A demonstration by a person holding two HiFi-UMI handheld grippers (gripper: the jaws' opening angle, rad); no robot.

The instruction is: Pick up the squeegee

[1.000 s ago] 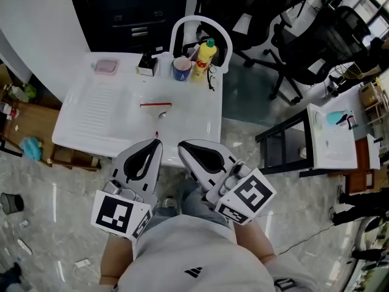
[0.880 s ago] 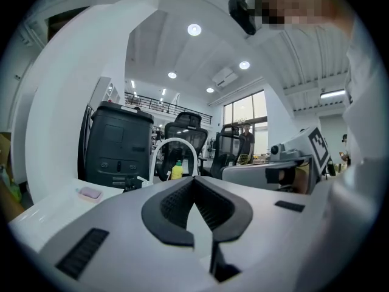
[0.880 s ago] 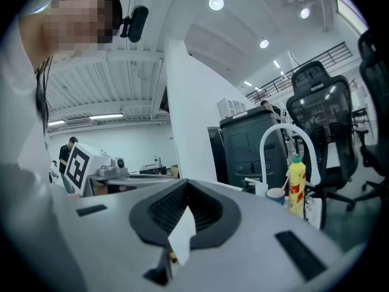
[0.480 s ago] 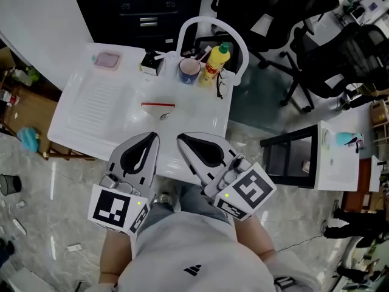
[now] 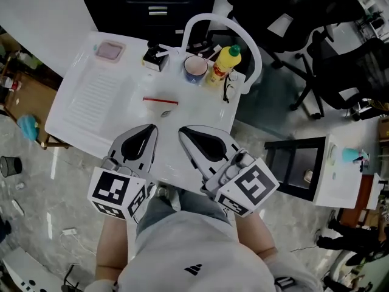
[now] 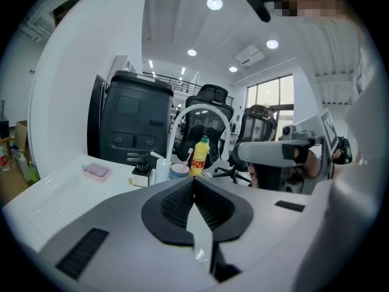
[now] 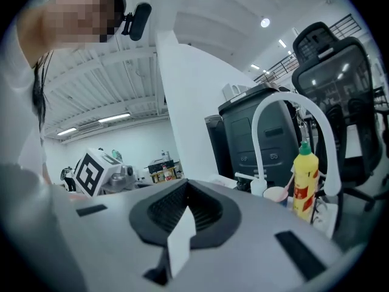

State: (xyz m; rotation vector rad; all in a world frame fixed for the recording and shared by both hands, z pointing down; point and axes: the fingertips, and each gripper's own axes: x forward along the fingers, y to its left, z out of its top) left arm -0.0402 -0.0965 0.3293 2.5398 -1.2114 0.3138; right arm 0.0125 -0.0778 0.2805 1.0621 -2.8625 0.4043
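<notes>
The left gripper (image 5: 148, 130) has its two jaws pressed together, and nothing is between them. The right gripper (image 5: 183, 131) is the same: jaws together, holding nothing. The two are side by side, near each other, at the near edge of the white sink top (image 5: 85, 102). Neither one touches the squeegee (image 5: 160, 100). The squeegee has a red bar and lies flat on the sink top, in front of the grippers and apart from them. Further back stand a cup (image 5: 196, 68) and a yellow bottle (image 5: 222, 65), just beside each other, under a curved white pipe (image 5: 222, 24). A pink dish (image 5: 110, 50) sits in the far left corner.
</notes>
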